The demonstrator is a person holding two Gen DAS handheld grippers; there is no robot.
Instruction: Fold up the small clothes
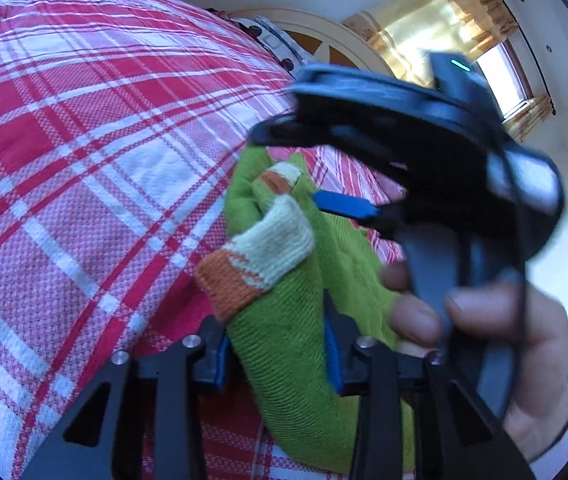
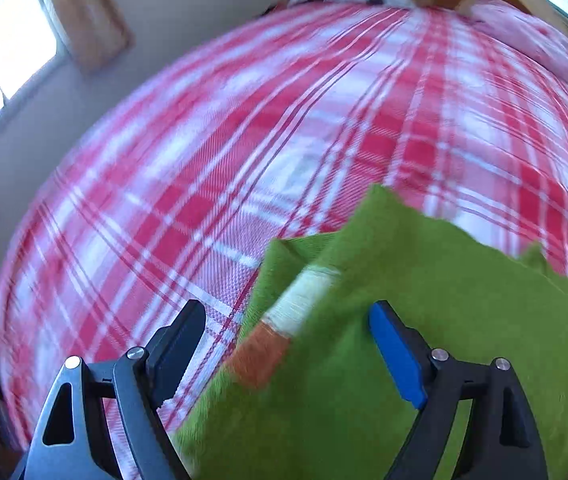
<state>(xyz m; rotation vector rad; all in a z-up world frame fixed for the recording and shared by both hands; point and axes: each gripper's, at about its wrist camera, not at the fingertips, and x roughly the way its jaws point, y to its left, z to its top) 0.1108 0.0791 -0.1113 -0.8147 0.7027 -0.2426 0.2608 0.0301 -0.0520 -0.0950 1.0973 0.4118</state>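
Green knitwear (image 1: 284, 344) with orange-and-cream cuffs fills the gap between the left tongs (image 1: 280, 356), whose blue pads pinch it at both sides. Beyond them, the right tongs (image 1: 367, 168) appear blurred in a hand (image 1: 503, 344), above the garment. Seen from the right wrist, the right tongs (image 2: 295, 356) are spread wide, garment (image 2: 403, 288) lying loose between them, over a red checked bedspread (image 2: 244, 152).

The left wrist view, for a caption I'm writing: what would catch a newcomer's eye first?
The green knit garment with its orange-and-cream cuff, pinched between the left gripper's pads at bottom centre. Behind it spreads the red-and-white plaid bedcover; at right, a hand holds the blurred right gripper, jaws open.
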